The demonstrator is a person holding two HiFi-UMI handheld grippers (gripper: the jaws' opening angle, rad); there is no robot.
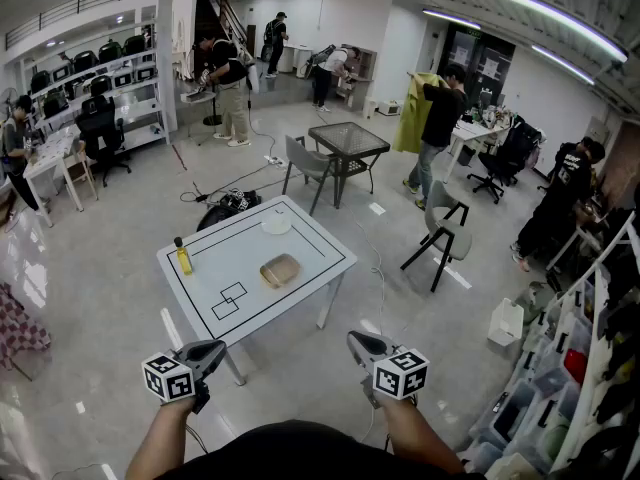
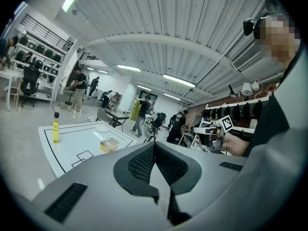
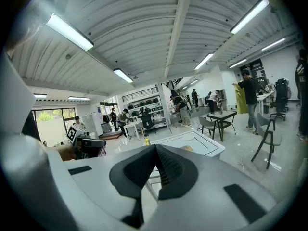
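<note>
The left tool (image 1: 213, 349) is held low in front of the person, and its two jaws are pressed together at the tips with nothing between them. The right tool (image 1: 359, 341) is held at the same height, a little apart from the left one. Its jaws are also pressed together and hold nothing. Both tools are in the air above the floor (image 1: 290, 368) and touch nothing.

The nearest thing in front of them is a white worktop (image 1: 310, 243) with black lines drawn on it. It stands well apart from both tools. On the worktop, a yellow bottle (image 1: 184, 257) stands upright near the left edge. A flat brownish box (image 1: 280, 270) lies about in the middle, and a white plate (image 1: 276, 224) lies near the far edge. Two small black squares (image 1: 230, 300) are drawn at the near corner.

In the left gripper view the bottle (image 2: 56, 130) and the box (image 2: 109, 144) show beyond the closed jaws. Behind the worktop there are grey chairs (image 1: 305, 163) and several people (image 1: 437, 128) standing in the room.
</note>
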